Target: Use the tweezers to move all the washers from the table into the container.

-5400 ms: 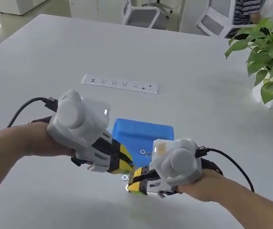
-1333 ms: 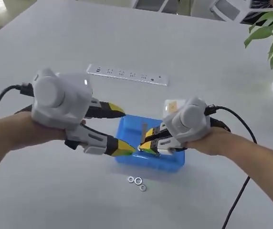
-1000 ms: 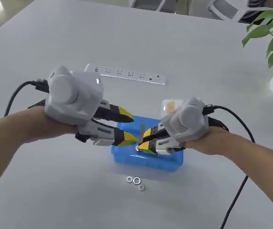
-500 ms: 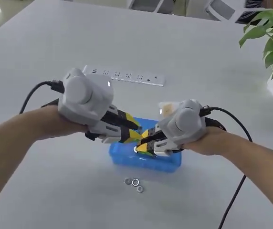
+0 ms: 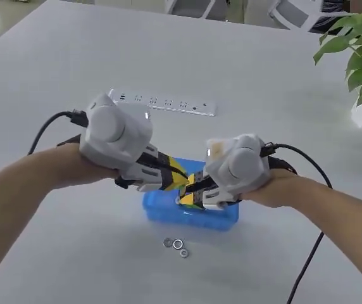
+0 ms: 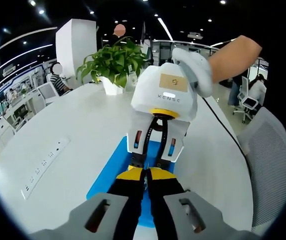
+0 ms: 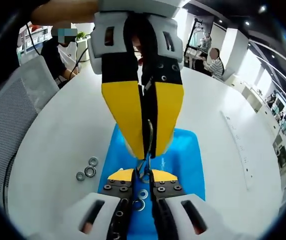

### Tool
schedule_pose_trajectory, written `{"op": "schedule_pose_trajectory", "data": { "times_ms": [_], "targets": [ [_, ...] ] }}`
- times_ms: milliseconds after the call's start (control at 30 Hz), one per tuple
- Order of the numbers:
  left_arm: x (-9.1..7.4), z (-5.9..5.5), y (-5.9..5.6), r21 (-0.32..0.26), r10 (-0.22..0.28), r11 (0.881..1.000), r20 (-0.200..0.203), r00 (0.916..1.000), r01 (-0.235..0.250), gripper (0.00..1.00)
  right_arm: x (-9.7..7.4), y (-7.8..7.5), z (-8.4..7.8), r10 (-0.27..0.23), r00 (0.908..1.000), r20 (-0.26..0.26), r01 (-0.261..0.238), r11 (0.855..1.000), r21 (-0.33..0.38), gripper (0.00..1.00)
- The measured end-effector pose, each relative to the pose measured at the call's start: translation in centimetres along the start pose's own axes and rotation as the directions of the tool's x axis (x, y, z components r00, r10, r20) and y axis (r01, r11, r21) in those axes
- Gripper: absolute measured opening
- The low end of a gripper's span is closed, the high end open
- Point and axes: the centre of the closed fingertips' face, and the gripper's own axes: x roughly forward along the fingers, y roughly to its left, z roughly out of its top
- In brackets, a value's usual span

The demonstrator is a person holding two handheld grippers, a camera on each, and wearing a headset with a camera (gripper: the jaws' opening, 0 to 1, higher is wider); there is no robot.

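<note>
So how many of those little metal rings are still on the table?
3, clustered on the table beside the blue container: a left washer, a middle washer and a third washer nearest the person. Others may be hidden.

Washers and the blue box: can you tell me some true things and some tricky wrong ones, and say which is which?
1. Three washers lie on the table. True.
2. The container is red. False: it is blue.
3. Some washers inside the container are already there. True.
4. The left gripper is wide open. False: its jaws are shut on the tweezers.
</note>
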Motion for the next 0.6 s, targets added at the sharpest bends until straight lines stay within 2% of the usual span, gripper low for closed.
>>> {"op": "schedule_pose_trajectory", "data": {
  "times_ms": [300,600],
  "targets": [
    [0.0,0.0,0.1,-0.008,0.009,1.000,-0.006,0.9999,-0.009,0.06,-1.2,-0.8,0.5,-0.034,0.9992,0.020,0.034,0.999,0.029,0.20],
    [0.0,0.1,-0.1,-0.007,0.016,1.000,-0.017,0.9997,-0.016,0.06,-2.6,-0.7,0.3,-0.067,0.9975,0.023,0.065,0.995,0.075,0.30]
  ]
}}
